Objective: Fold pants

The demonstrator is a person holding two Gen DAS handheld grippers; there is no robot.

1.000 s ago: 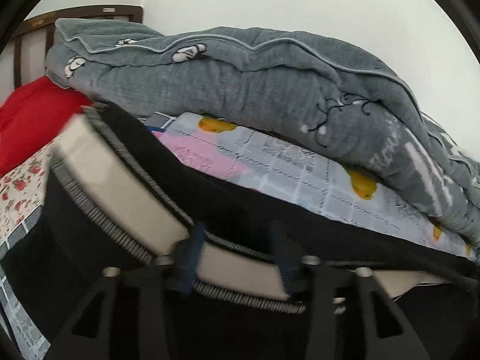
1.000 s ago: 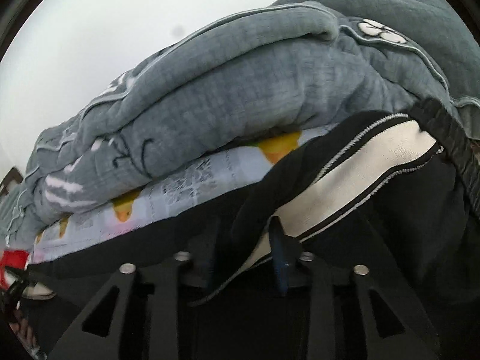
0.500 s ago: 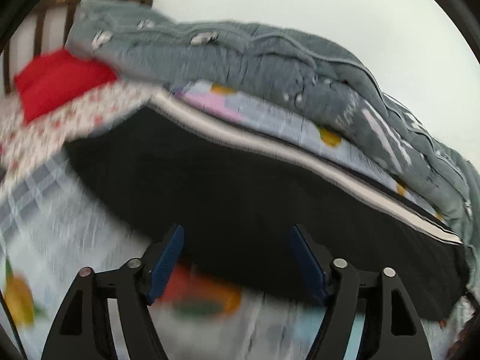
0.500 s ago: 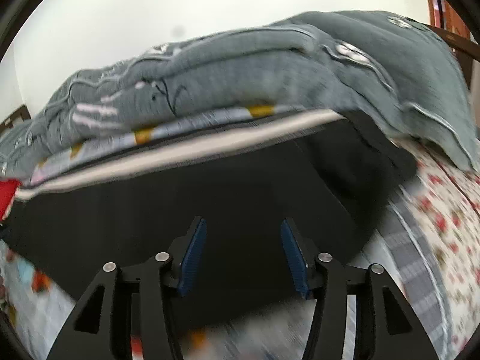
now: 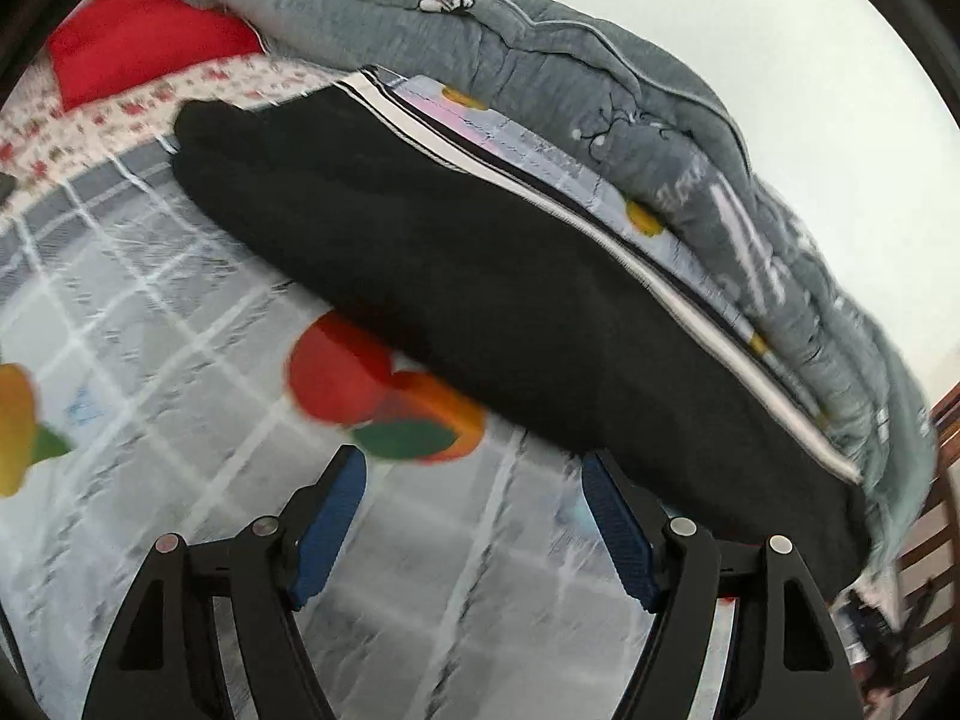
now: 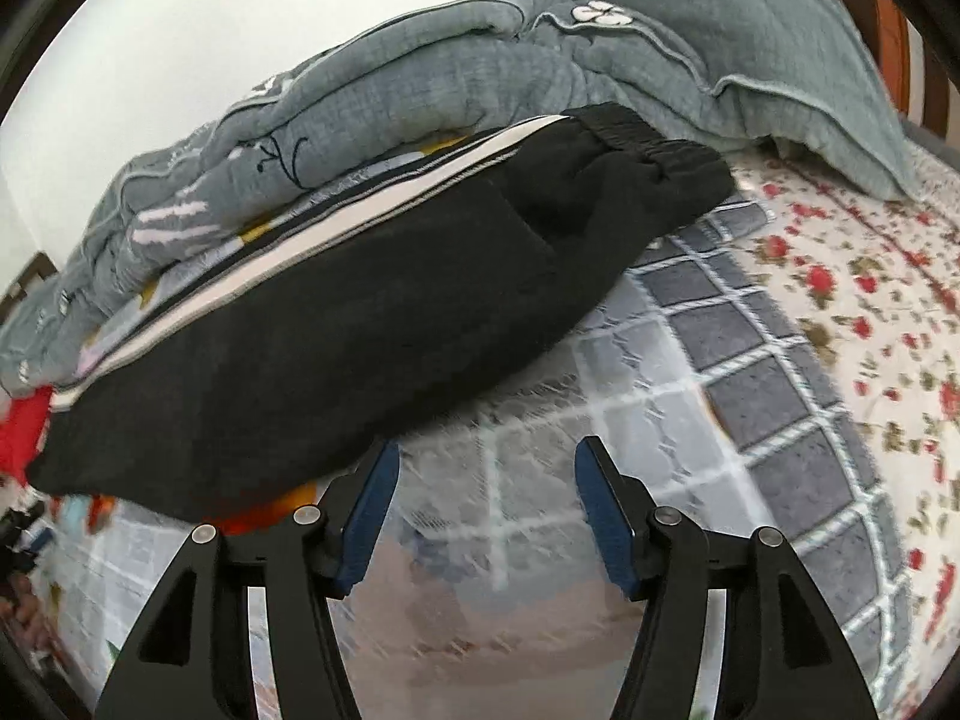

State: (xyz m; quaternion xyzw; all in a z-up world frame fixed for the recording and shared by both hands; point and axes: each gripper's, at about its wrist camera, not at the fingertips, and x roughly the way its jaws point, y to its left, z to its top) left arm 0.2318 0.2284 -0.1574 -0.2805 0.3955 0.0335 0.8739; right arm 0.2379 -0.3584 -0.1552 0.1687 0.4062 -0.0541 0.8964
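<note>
Along the far side of the bed (image 5: 150, 300), against the heaped grey quilt (image 5: 540, 54), the black pants (image 5: 456, 276) lay as one long folded band, the white side stripe (image 5: 600, 222) running down the edge nearest the quilt and the elastic waistband (image 6: 654, 144) at the end toward the flowered sheet (image 6: 870, 300). Judged from that flat, doubled lie, the lengthwise fold was complete and the garment had been set down so that both hand-held grippers could let go. The left hand-held gripper (image 5: 474, 516) was spread, its blue pads (image 5: 327, 531) apart and nothing between them, only checked bedding with a fruit print (image 5: 384, 402) beneath; its jaws had just been opening. The right hand-held gripper (image 6: 485, 510) was likewise spread and empty, its jaws having just been opening and a little less wide than the left. Both tools pointed obliquely downward at the bed, fingertips just short of the near edge of the pants, the left opposite the leg end and the right opposite the waist half. A red pillow (image 5: 138, 36) lay at the head of the bed beyond the pants. The next crosswise fold would probably need fresh grips at one end.
</note>
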